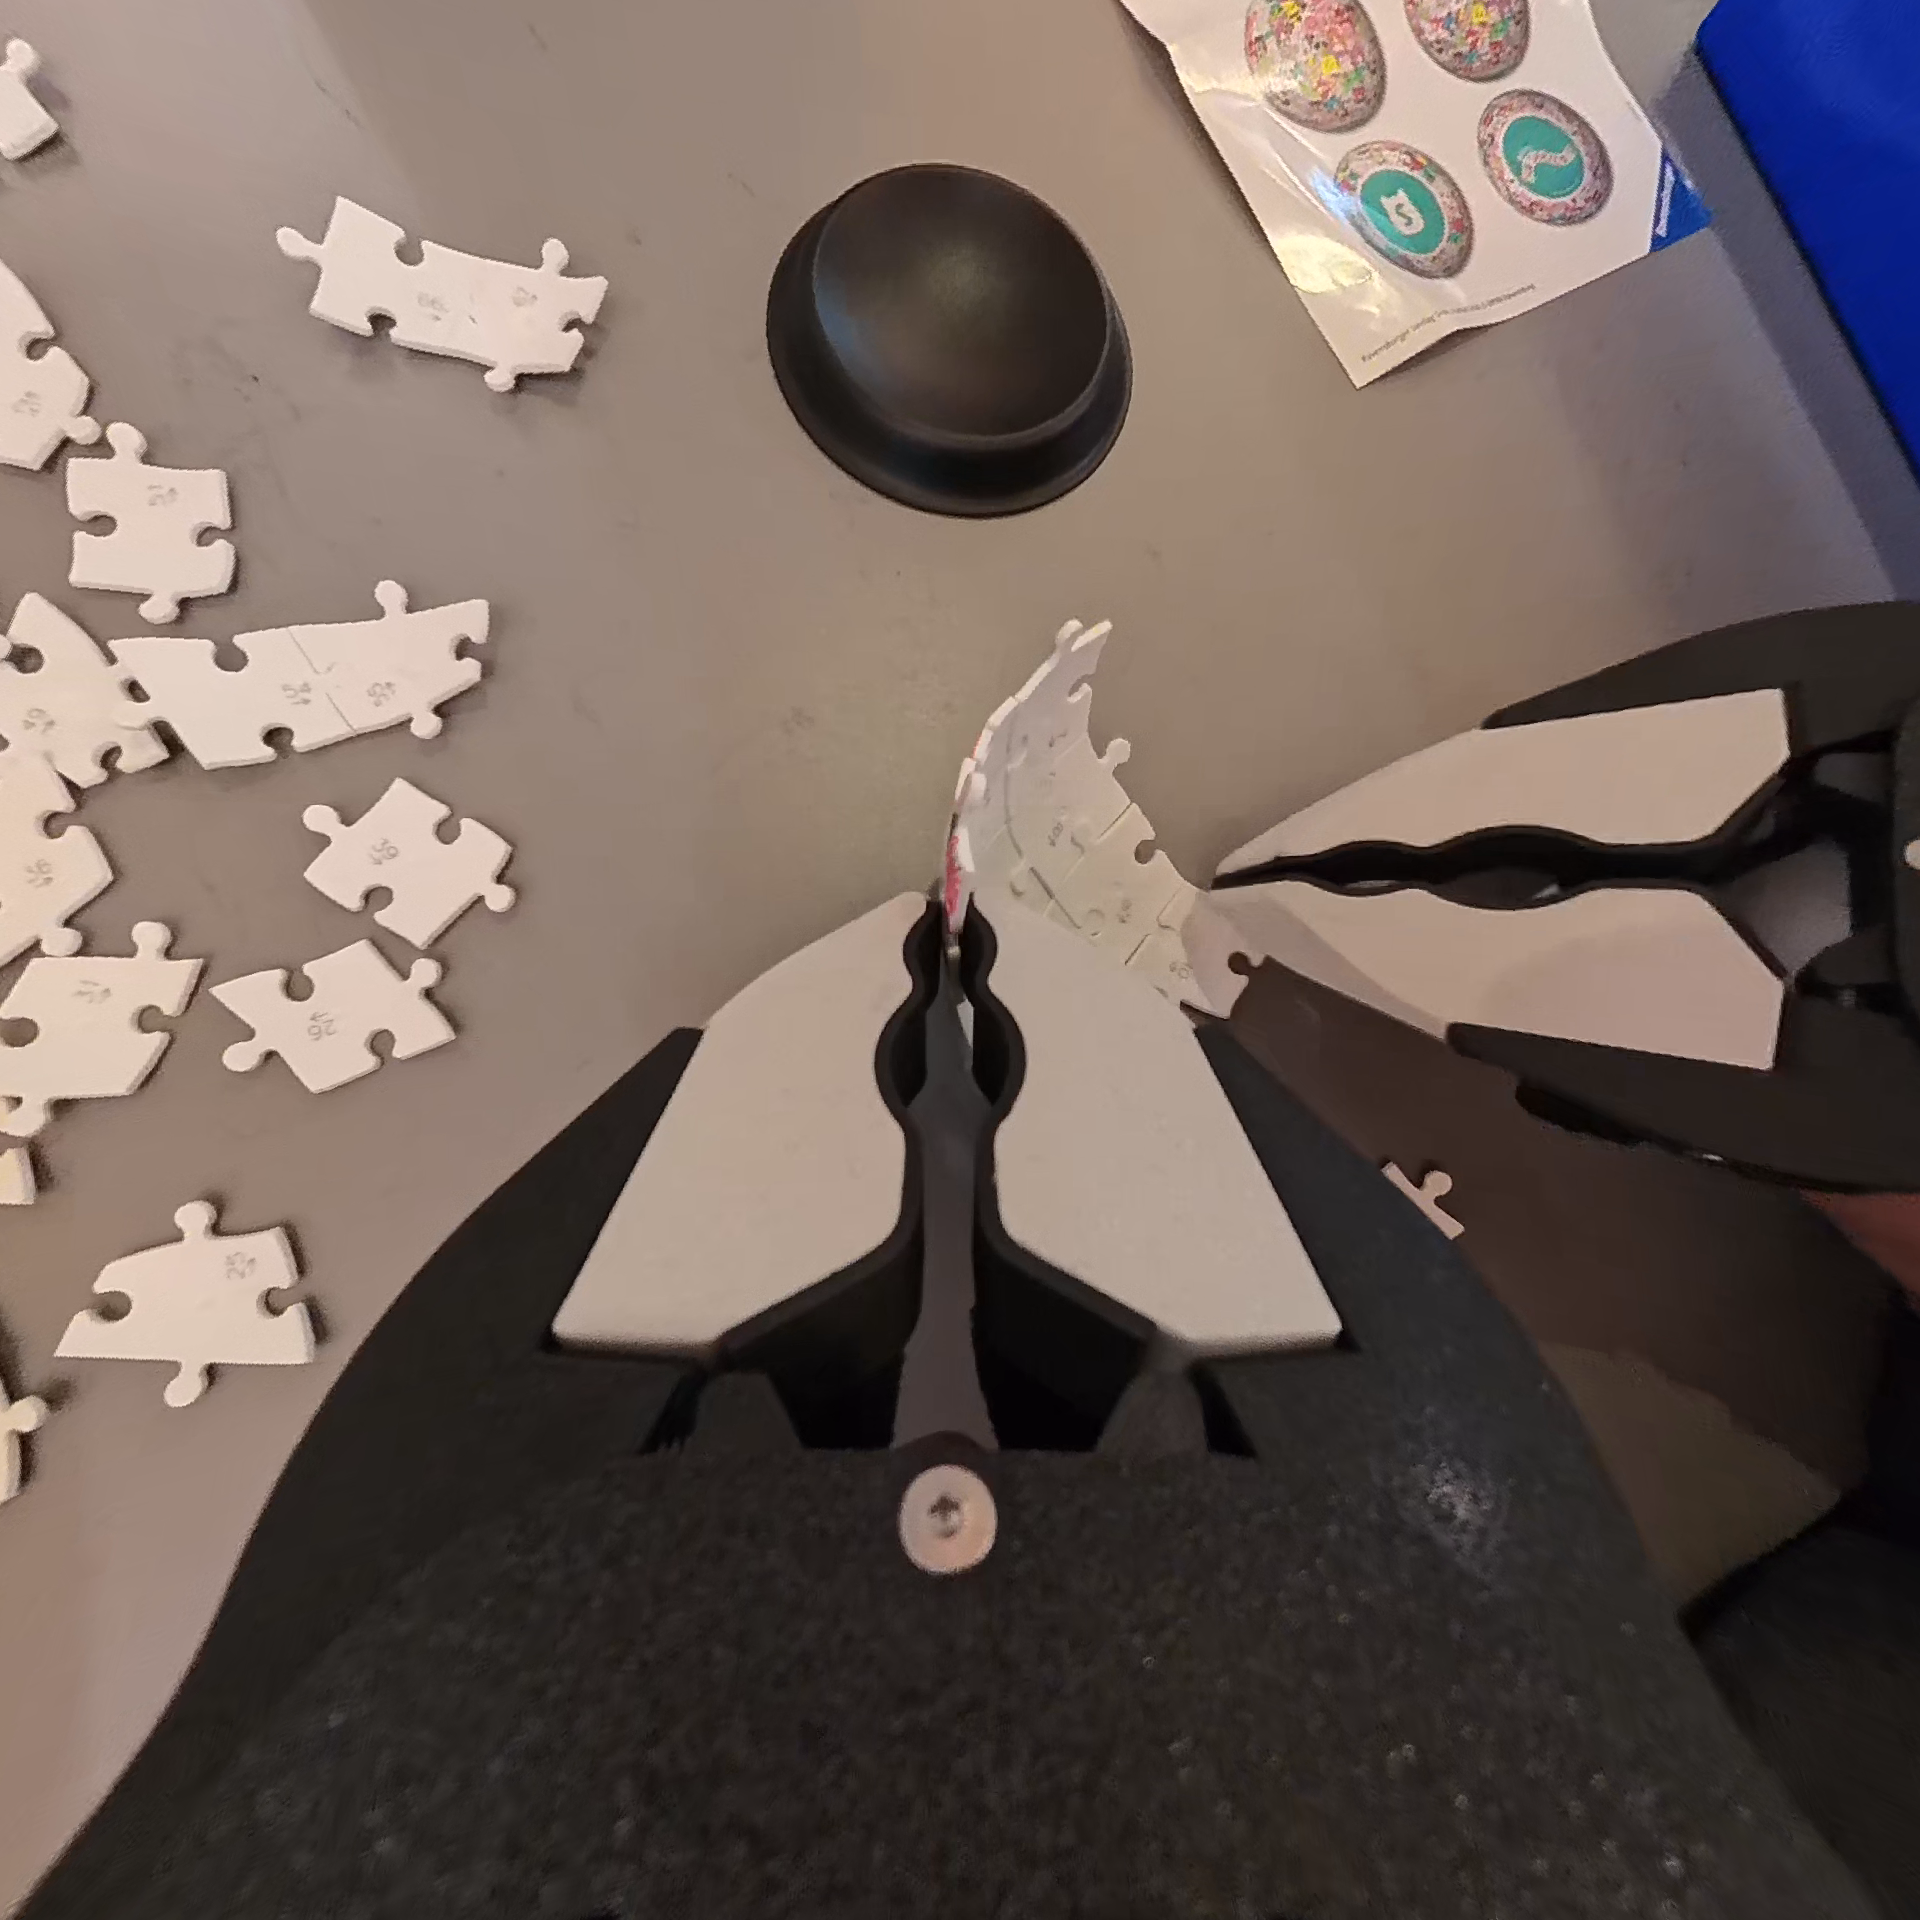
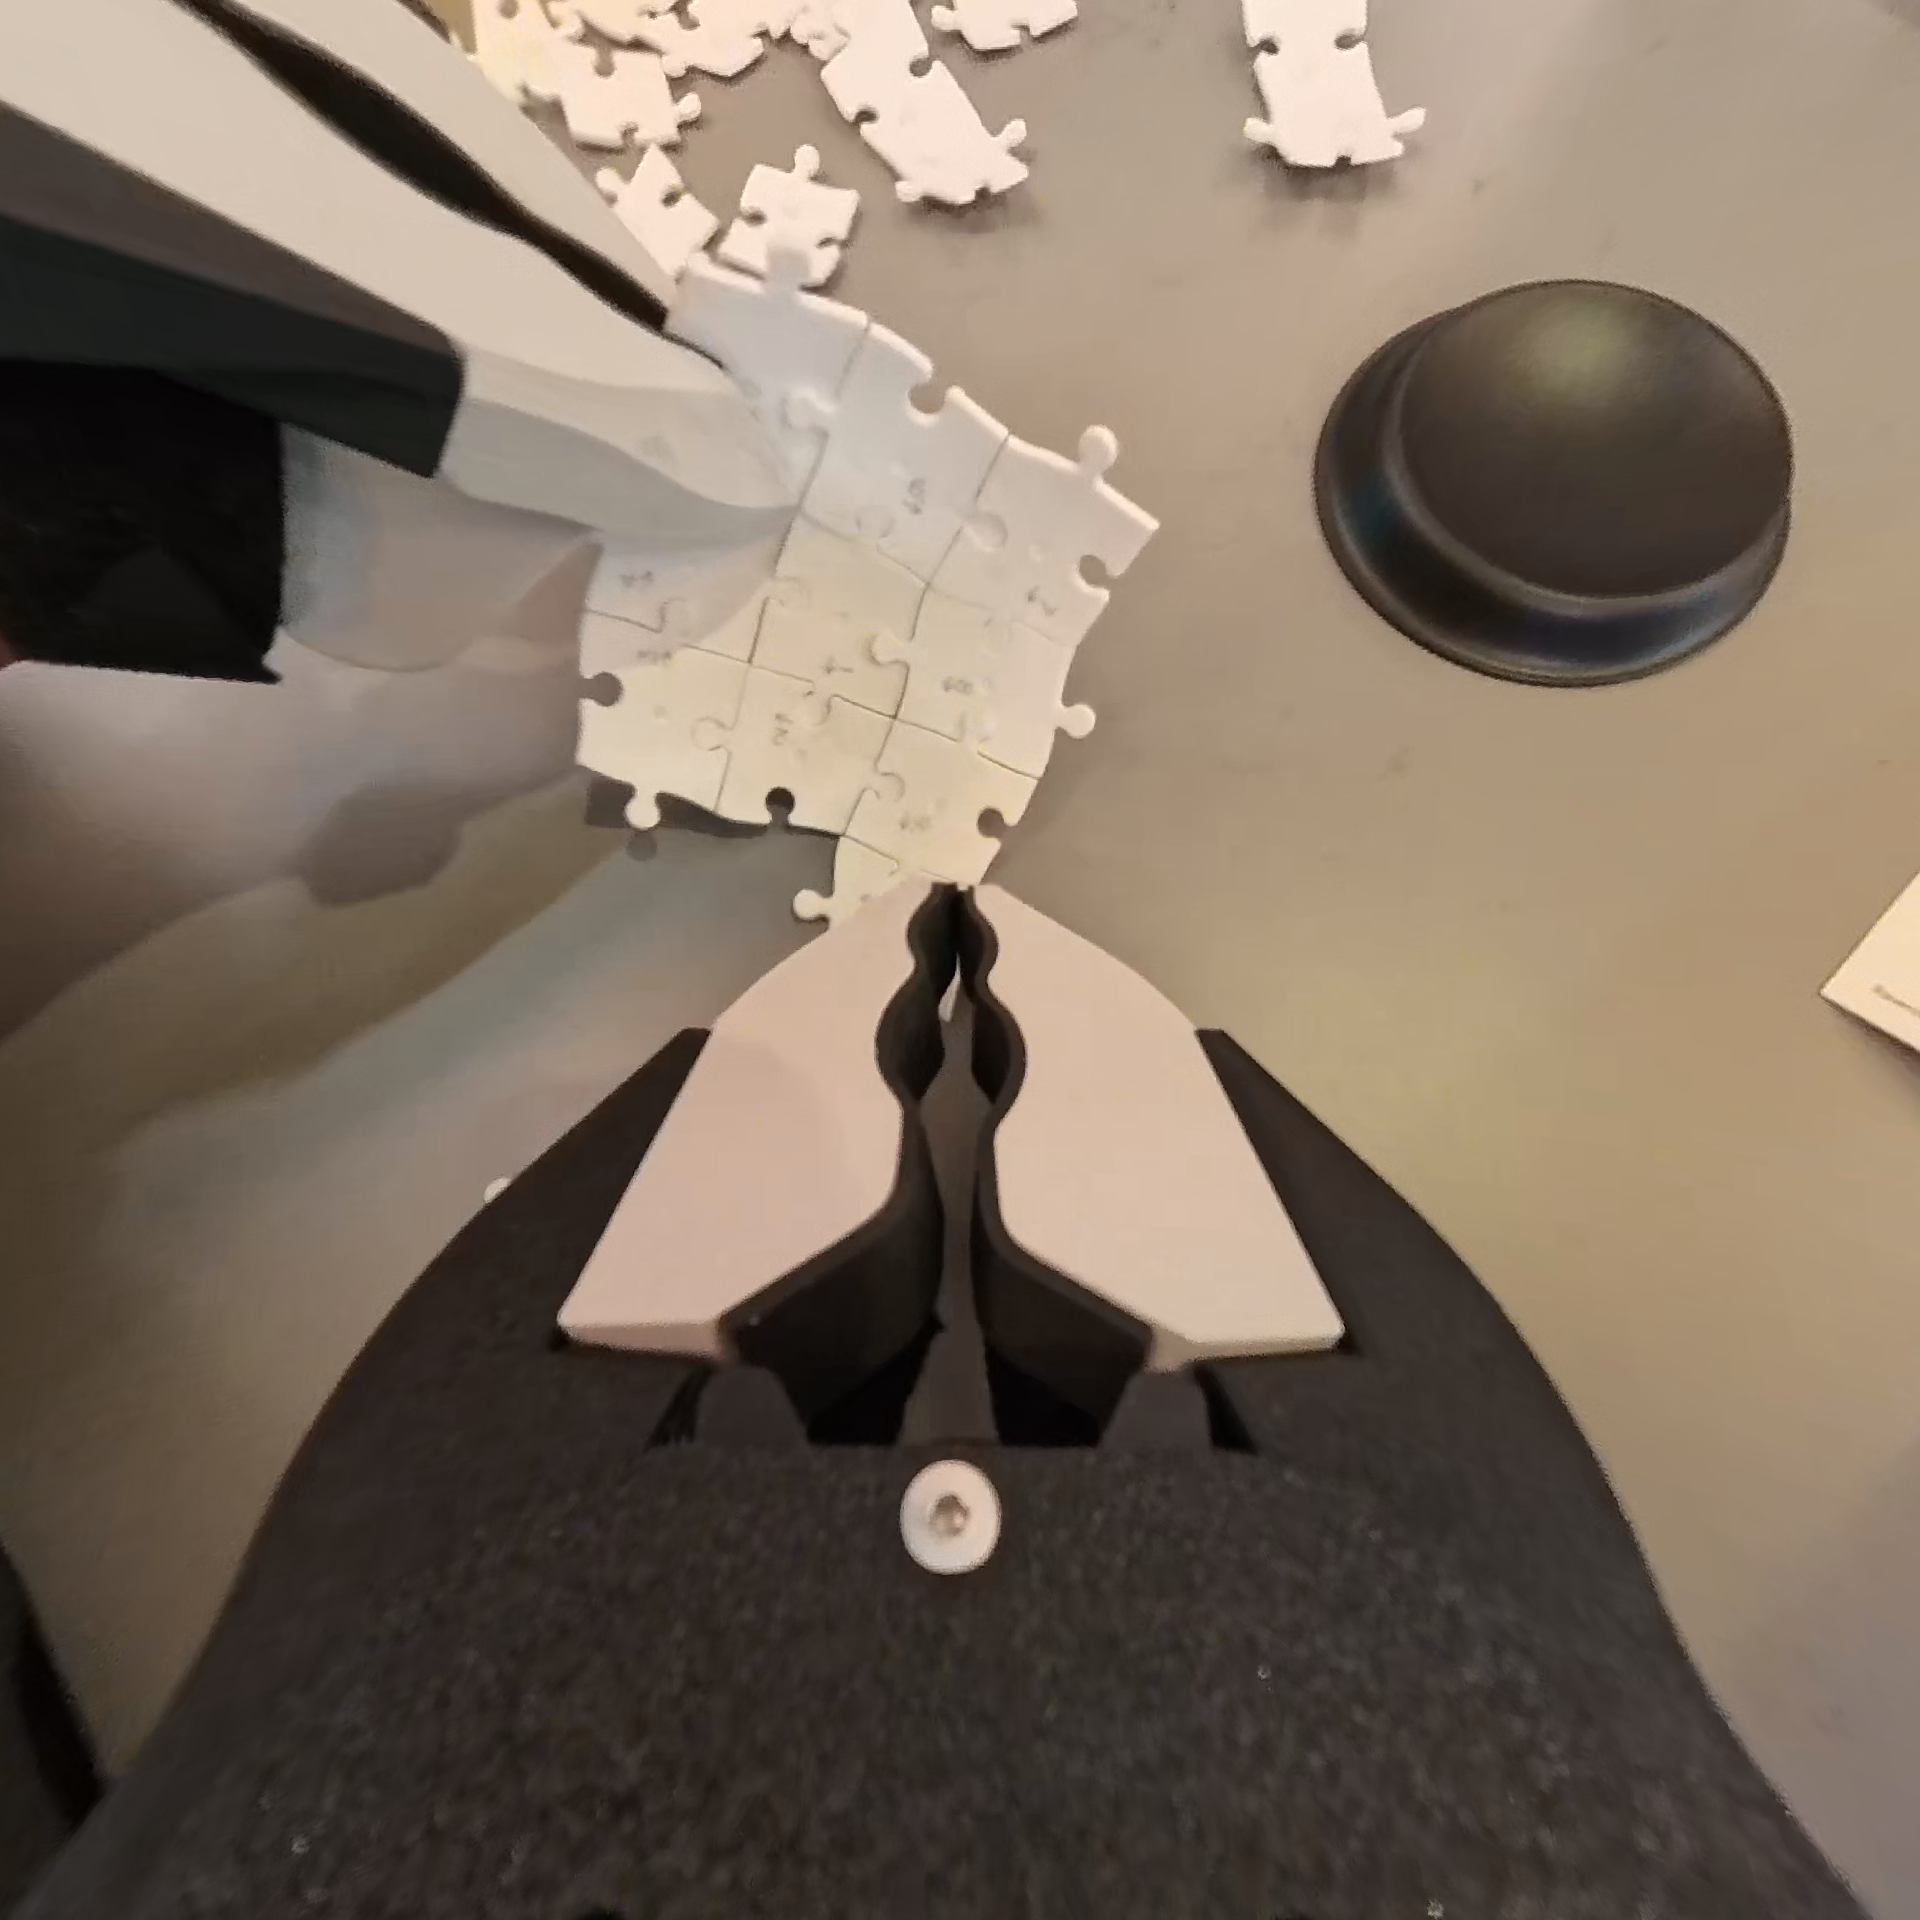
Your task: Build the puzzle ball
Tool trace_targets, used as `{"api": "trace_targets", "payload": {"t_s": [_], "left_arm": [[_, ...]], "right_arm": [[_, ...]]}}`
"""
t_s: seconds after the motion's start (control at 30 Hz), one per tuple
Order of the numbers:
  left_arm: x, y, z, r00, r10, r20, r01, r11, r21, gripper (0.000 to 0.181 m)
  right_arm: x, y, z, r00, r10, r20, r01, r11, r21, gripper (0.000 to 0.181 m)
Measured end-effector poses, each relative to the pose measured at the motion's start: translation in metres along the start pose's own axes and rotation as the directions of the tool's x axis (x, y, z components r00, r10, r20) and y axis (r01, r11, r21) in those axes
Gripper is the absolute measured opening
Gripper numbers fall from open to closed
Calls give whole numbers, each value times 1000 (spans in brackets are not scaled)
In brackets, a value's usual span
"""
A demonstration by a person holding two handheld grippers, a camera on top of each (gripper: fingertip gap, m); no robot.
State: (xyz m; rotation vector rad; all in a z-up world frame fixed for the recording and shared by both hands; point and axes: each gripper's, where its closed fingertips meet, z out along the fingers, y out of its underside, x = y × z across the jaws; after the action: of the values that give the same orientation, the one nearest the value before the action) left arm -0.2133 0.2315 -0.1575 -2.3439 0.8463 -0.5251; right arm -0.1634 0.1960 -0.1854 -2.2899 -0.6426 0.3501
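Both tongs held one thing between them: a curved panel of joined puzzle pieces (image 2: 862, 623), lifted clear of the grey table (image 1: 644, 665) with its white backs turned toward the right tongs. Two grips on opposite edges likely kept the bowed sheet from flexing apart at its seams while it was carried or turned.

The left tongs (image 1: 954, 920) stood nearly closed, pinching the panel's edge right at the fingertips, the sheet rising edge-on ahead of them. The right tongs (image 2: 956, 896) were likewise narrowed to a slit, their tips meeting the panel's near corner; a thin edge seemed caught between them, though how firmly could not be told.

Ahead of both sat a black domed stand (image 1: 948, 338), probably meant as the ball's seat. Loose white pieces (image 1: 410, 862) lay scattered left of the left tongs, and a printed picture sheet (image 1: 1455, 156) lay beyond, to the right
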Motion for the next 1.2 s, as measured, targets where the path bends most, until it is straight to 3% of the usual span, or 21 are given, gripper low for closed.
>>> {"api": "trace_targets", "payload": {"t_s": [0.43,0.97,1.07,1.2], "left_arm": [[1,1,1,1000,-2,1,2,1000,-6,2],[-1,0,2,1000,-3,1,3,1000,5,2],[-1,2,3,1000,1,-18,0,1000,14,3],[-4,4,4,998,1,-59,0,1000,27,3]], "right_arm": [[-3,0,6,993,-93,-69,90,995,-40,0],[-13,1,12,992,-118,-51,116,992,-42,0],[-13,-14,-4,995,-92,-44,94,994,52,0],[-28,-12,-32,987,-93,129,80,991,107,0]]}}
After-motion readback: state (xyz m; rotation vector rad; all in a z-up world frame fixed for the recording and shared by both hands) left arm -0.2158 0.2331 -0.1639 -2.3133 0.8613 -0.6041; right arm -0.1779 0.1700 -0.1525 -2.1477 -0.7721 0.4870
